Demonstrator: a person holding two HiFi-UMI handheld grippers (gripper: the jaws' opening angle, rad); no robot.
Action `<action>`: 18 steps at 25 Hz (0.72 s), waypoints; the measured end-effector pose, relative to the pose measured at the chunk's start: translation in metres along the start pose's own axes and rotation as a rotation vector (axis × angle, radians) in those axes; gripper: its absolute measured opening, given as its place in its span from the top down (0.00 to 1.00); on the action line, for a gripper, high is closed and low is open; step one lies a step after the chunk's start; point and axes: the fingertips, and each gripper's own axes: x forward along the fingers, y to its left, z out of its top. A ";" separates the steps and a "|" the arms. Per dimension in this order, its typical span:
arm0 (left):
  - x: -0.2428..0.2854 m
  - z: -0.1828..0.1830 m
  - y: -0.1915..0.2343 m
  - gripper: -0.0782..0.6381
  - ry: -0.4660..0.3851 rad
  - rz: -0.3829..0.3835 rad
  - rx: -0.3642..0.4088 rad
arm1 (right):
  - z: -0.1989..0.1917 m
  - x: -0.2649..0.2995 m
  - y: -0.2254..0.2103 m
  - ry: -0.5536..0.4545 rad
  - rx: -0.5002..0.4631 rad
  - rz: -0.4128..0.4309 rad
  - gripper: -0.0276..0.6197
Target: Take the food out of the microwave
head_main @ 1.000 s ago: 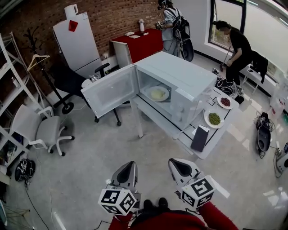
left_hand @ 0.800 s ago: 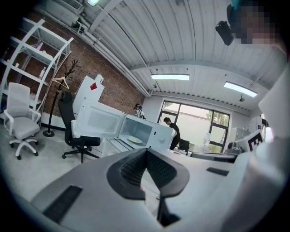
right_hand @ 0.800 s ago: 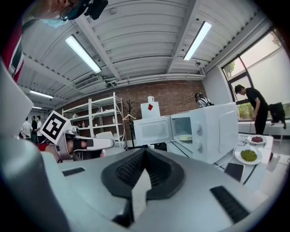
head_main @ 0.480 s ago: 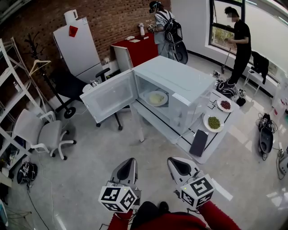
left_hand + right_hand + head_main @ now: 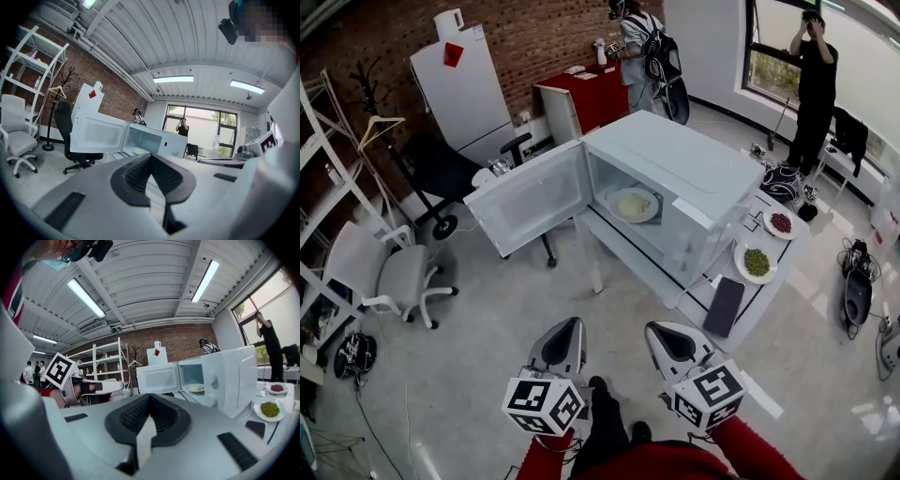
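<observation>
A white microwave [image 5: 675, 178] stands on a white table [image 5: 769, 300], its door [image 5: 530, 197] swung wide open to the left. Inside lies a plate of pale yellow food [image 5: 635, 204], which also shows in the left gripper view as the plate [image 5: 139, 151] and in the right gripper view as the plate [image 5: 196, 388]. My left gripper [image 5: 570, 323] and right gripper [image 5: 652, 328] are held side by side low in the head view, well short of the microwave. Both point toward it. Each is shut with nothing between its jaws.
On the table right of the microwave lie a plate of green food [image 5: 757, 262], a plate of red food [image 5: 781, 223] and a black tablet [image 5: 724, 307]. A black office chair [image 5: 450, 173] and a white chair [image 5: 389, 272] stand left. Two people are at the back.
Both grippers have moved a little forward toward the microwave, which sits slightly closer in view. The person by the window has straightened up and raised both arms.
</observation>
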 end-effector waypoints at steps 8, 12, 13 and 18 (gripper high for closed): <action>0.051 0.005 0.039 0.88 0.031 -0.039 -0.011 | 0.000 0.059 -0.014 0.030 0.016 -0.013 0.94; 0.080 0.004 0.064 0.88 0.064 -0.072 -0.027 | -0.002 0.093 -0.022 0.055 0.032 -0.040 0.94; 0.088 0.004 0.070 0.88 0.074 -0.080 -0.033 | -0.001 0.102 -0.025 0.060 0.035 -0.049 0.94; 0.124 0.003 0.099 0.88 0.125 -0.116 -0.053 | 0.003 0.142 -0.039 0.077 0.047 -0.098 0.94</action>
